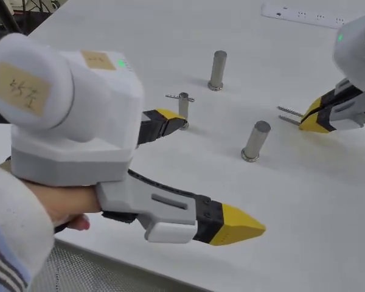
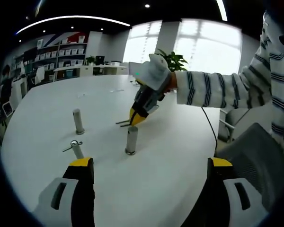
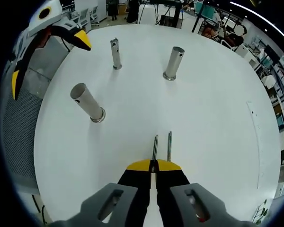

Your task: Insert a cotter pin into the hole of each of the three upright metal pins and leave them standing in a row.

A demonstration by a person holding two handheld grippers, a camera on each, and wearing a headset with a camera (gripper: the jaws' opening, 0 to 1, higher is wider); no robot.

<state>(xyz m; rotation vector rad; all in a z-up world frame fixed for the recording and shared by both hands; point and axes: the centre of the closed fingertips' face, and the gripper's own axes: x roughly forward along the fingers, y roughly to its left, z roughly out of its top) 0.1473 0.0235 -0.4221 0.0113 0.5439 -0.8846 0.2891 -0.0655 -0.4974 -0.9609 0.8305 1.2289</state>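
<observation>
The left gripper (image 1: 223, 174) is hovering over the near-left part of the white bench (image 1: 304, 207) with its jaws standing wide apart and gripping nothing, one jaw tip lying just beside the first metal pin (image 1: 184, 108), which is carrying the inserted cotter pin (image 1: 176, 97) through its hole. Further right, the second metal pin (image 1: 218, 70) is standing upright toward the back and the third metal pin (image 1: 255, 141) is standing nearer. At the right, the right gripper (image 1: 307, 120) is sitting low over the bench, jaws clamped together on the loose cotter pin (image 1: 290, 111), whose two legs are pointing toward the third metal pin, apart from it
</observation>
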